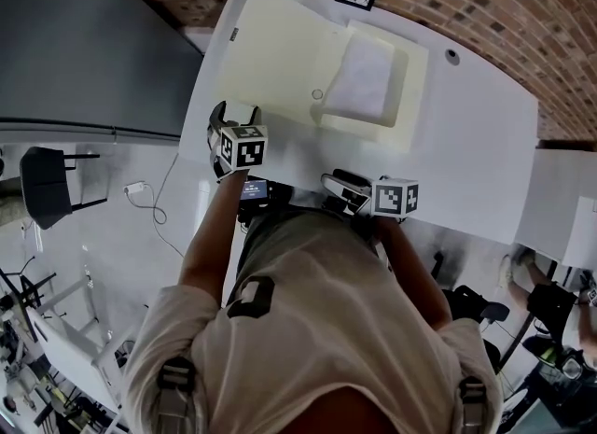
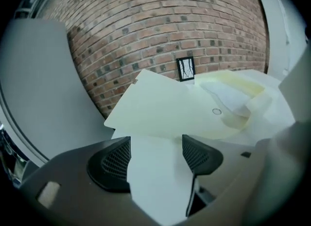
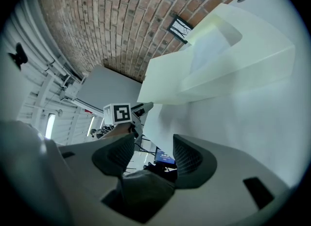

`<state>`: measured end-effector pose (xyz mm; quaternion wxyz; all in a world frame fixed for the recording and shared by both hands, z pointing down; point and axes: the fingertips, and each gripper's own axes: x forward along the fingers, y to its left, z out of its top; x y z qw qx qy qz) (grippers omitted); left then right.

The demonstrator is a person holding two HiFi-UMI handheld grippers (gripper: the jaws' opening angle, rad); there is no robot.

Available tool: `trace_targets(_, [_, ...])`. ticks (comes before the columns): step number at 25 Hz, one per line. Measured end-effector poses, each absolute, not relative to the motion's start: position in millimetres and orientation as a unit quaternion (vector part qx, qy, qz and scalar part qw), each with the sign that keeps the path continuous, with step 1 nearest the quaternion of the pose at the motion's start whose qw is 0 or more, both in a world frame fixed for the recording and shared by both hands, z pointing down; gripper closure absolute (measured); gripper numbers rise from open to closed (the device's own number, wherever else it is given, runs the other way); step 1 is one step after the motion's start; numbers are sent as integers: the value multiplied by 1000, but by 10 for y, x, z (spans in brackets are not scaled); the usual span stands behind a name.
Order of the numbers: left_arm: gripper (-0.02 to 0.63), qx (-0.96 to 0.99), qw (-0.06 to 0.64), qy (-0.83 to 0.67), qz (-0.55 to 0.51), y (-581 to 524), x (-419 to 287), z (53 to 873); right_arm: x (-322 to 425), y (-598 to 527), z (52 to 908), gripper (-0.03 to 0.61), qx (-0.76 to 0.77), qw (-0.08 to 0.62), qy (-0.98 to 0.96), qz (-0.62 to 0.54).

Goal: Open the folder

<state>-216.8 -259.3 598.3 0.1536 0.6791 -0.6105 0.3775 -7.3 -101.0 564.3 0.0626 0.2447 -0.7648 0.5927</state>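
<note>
folder [image 1: 270, 59] lies open at one o'clock from the nearer left gripper [image 1: 227, 115], jaws released, empty; right gripper [image 1: 336, 183] likewise.

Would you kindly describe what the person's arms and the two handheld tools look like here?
The left tool and right tool have grey bodies, each with two black mesh-textured pads and a white cube printed with black square markers. The person wears a pale short-sleeved shirt with grey shoulder straps, leaving the forearms uncovered.
</note>
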Motion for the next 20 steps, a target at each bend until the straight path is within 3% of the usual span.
trace_targets(7, [298, 672, 96, -597, 427, -2590, -2192, 5959, -85, -1074, 5586, 339, 253, 136, -812, 508])
trace_targets(12, [299, 660, 17, -581, 476, -2552, -2242, 5932, -237, -1022, 5545, 339, 224, 137, -820, 508])
trace_targets(16, [299, 699, -28, -573, 428, -2486, -2124, 5541, -198, -1043, 5570, 339, 232, 136, -815, 513])
trace_targets(20, [344, 775, -142, -484, 381, -2329, -1441, 4943, -189, -1049, 5598, 339, 231, 132, -811, 521])
